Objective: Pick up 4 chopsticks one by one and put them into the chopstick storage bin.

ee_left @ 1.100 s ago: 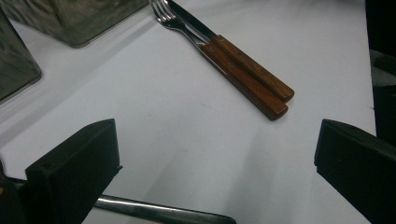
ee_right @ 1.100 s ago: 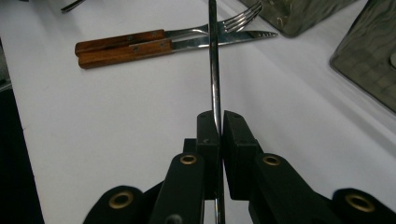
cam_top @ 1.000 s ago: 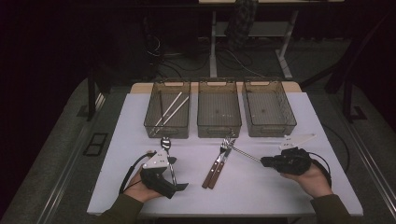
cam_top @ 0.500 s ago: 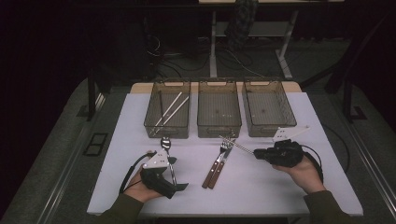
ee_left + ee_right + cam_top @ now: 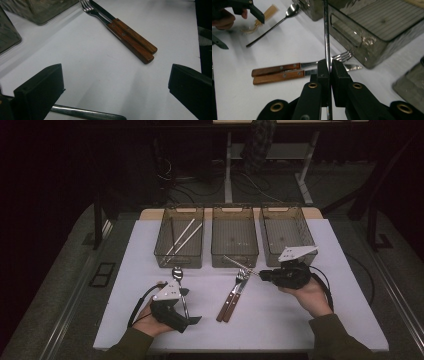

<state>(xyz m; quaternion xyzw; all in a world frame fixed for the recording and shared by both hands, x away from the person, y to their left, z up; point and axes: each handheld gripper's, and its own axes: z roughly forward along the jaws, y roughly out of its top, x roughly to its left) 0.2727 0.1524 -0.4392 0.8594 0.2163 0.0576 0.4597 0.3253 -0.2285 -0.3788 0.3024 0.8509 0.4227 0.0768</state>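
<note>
My right gripper (image 5: 265, 275) (image 5: 330, 66) is shut on a thin metal rod (image 5: 240, 264) (image 5: 326, 32). The rod slants up and left toward the front wall of the middle bin (image 5: 235, 210) (image 5: 372, 30). Below it on the white table lie a fork (image 5: 342, 56) and a knife (image 5: 279, 76) with wooden handles, side by side (image 5: 231, 296) (image 5: 130, 37). My left gripper (image 5: 189, 306) (image 5: 116, 75) rests open at the table's front left, jaws wide apart. A spoon (image 5: 179, 285) (image 5: 87, 113) (image 5: 274, 23) lies with its handle between them, untouched.
Three clear mesh-bottomed bins stand in a row at the back. The left bin (image 5: 178, 209) holds two metal rods (image 5: 182, 240). The right bin (image 5: 285, 209) stands just behind my right hand. The table's front edge is close to both forearms.
My right gripper has carried the rod leftward and slightly up, so its tip now reaches the middle bin's front. The left gripper has stayed put.
</note>
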